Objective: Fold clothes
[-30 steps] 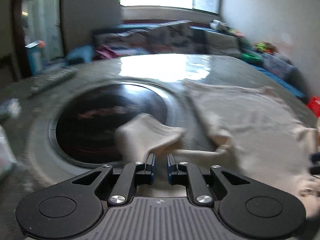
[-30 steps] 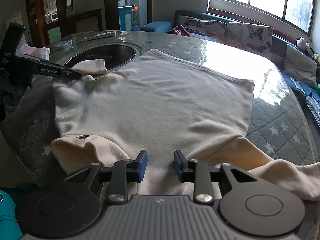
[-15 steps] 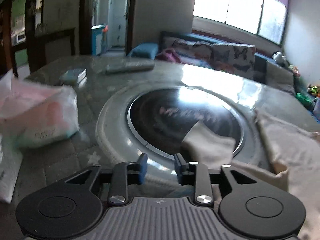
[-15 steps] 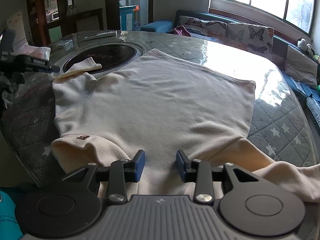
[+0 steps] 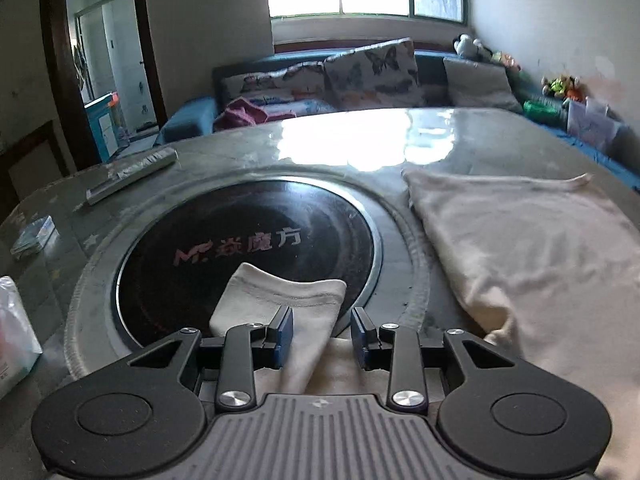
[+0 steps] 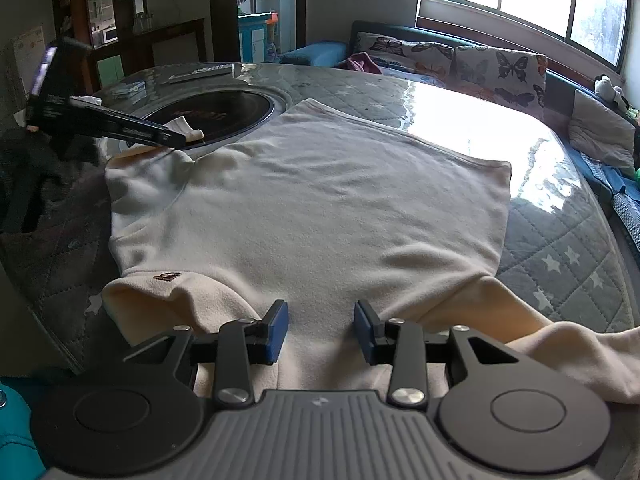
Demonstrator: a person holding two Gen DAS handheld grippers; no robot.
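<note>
We see the left gripper (image 5: 321, 332), fingers spread, empty, over the cream sleeve cuff (image 5: 280, 300) lying on the round black glass cooktop (image 5: 248, 240); a second ago those fingers sat nearly closed at that cuff. Right gripper (image 6: 321, 330) fingers spread too, low over the cream long-sleeved sweatshirt (image 6: 320, 208), flat just right of the cooktop on the grey quilted star-print table cover (image 6: 560, 248). Near hem hidden under the tool; right sleeve cut off at frame edge.
</note>
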